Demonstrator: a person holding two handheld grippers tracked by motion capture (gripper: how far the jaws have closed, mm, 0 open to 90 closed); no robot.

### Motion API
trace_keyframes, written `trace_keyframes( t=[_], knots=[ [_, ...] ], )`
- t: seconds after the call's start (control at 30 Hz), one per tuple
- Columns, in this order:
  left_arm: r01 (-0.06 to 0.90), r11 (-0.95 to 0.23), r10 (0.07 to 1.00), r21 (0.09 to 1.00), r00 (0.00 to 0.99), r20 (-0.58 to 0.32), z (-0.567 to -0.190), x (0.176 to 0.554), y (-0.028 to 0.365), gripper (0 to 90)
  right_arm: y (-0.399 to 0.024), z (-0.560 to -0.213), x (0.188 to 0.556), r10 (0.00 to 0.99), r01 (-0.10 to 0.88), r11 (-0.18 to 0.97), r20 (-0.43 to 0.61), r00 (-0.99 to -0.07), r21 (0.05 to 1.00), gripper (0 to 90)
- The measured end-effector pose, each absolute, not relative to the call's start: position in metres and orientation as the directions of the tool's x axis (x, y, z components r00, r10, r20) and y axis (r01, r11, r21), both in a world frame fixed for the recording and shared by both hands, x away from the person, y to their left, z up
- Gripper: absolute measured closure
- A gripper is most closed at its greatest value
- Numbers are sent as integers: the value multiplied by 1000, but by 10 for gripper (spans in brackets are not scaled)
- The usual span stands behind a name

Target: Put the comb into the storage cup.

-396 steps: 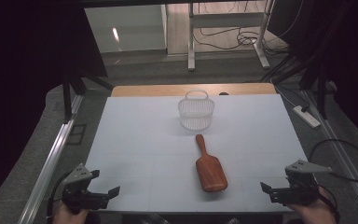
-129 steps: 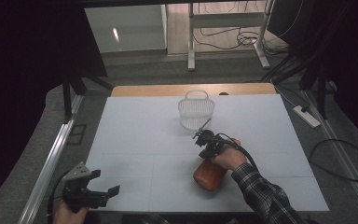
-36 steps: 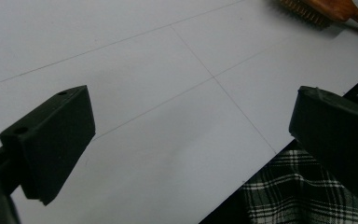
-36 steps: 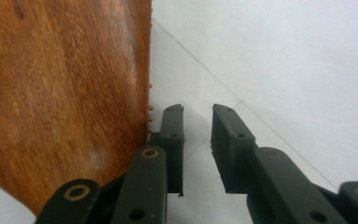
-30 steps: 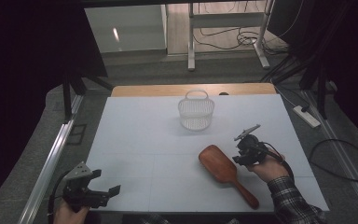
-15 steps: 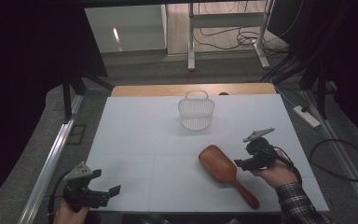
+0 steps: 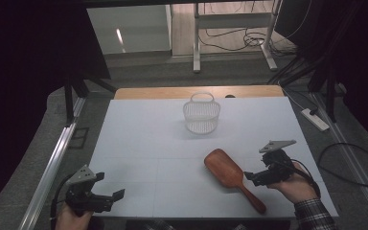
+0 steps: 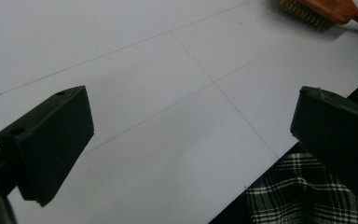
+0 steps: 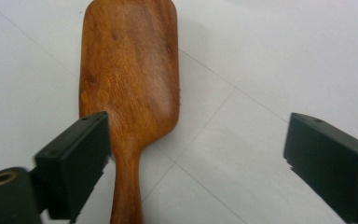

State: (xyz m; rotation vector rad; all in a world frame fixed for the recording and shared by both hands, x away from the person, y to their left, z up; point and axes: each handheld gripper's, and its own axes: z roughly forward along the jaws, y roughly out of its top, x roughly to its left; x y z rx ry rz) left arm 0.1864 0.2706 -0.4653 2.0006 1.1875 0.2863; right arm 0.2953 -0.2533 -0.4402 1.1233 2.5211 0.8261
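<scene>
White sheeting (image 7: 148, 143) covers the table, faint grid lines crossing it; beyond the far edge lie dark floor, cables and a metal stand. A small white basket (image 7: 201, 113) stands far centre. The wooden hairbrush (image 7: 230, 175) lies back-up near right, handle pointing nearer and to the right. A second ago the right gripper (image 7: 250, 177) was at the handle; now it sits just right of it, jaws just opened, nothing between them. The left gripper (image 7: 117, 195) rests near left, jaws apart, unmoved.
</scene>
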Motion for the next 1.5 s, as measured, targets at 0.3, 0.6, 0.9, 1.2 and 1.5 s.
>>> trace_keyframes(
  t=[0.3,0.6,0.9,1.2,1.5],
  knots=[
    [648,-297,818,702,551,-163,-468,188,267,2,-261,-434,280,783,610,469,19,-622,639,0],
    [648,-295,817,702,553,-167,-468,188,267,7,-263,-427,266,766,589,479,17,-642,650,0],
    [646,-293,814,705,555,-170,-468,187,268,8,-257,-434,266,771,605,494,7,-637,625,0],
    [645,-294,813,706,556,-170,-468,187,268,9,-242,-448,267,767,634,518,16,-641,573,0],
    [644,-294,813,706,557,-170,-468,187,268,9,-229,-464,267,757,638,560,-13,-653,529,0]
  ],
)
